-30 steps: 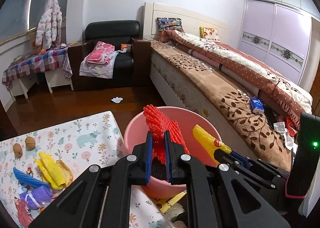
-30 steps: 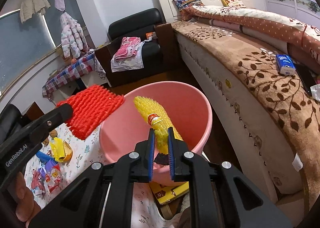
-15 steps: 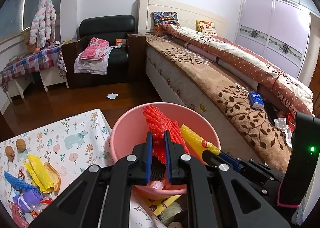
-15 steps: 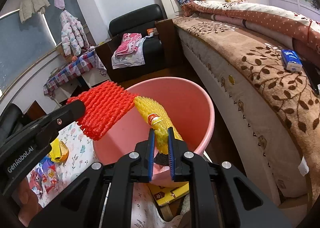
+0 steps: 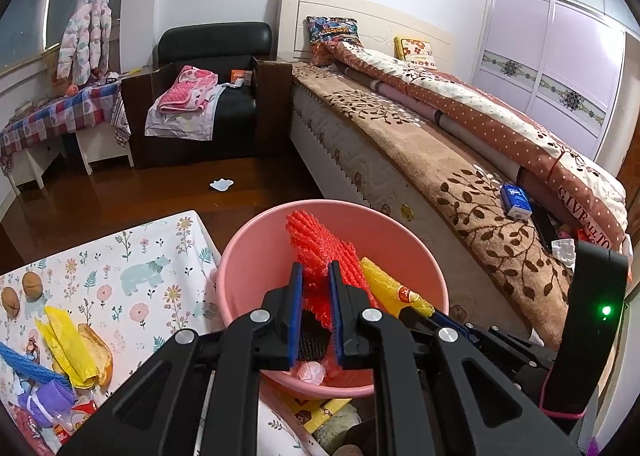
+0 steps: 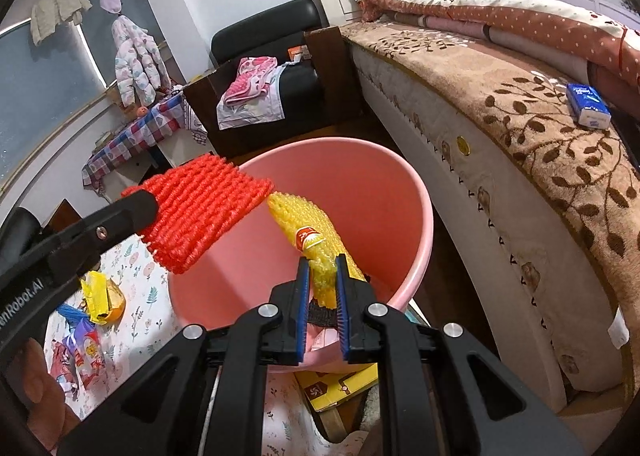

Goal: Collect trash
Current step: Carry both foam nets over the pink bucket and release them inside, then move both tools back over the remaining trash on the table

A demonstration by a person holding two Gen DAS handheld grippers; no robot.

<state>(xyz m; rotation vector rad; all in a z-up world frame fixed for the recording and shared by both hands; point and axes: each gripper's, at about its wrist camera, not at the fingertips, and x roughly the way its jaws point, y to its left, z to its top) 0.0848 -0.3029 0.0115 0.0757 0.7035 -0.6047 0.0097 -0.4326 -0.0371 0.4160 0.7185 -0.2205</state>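
Drop-off is the step in hand: left tongs [image 5: 314, 288] clench a red net [image 5: 320, 244], right tongs [image 6: 322, 280] a yellow net [image 6: 308, 224], both over the pink bin [image 6: 416, 192]. Next, both must release.

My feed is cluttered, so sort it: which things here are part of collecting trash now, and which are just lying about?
Job in hand:
- red foam net, held in left tool
- yellow foam net, held in right tool
- pink bin
- wrappers on floral table

Lying about:
- blue tissue pack on bed
- pink clothes on black armchair
- hanging padded jacket
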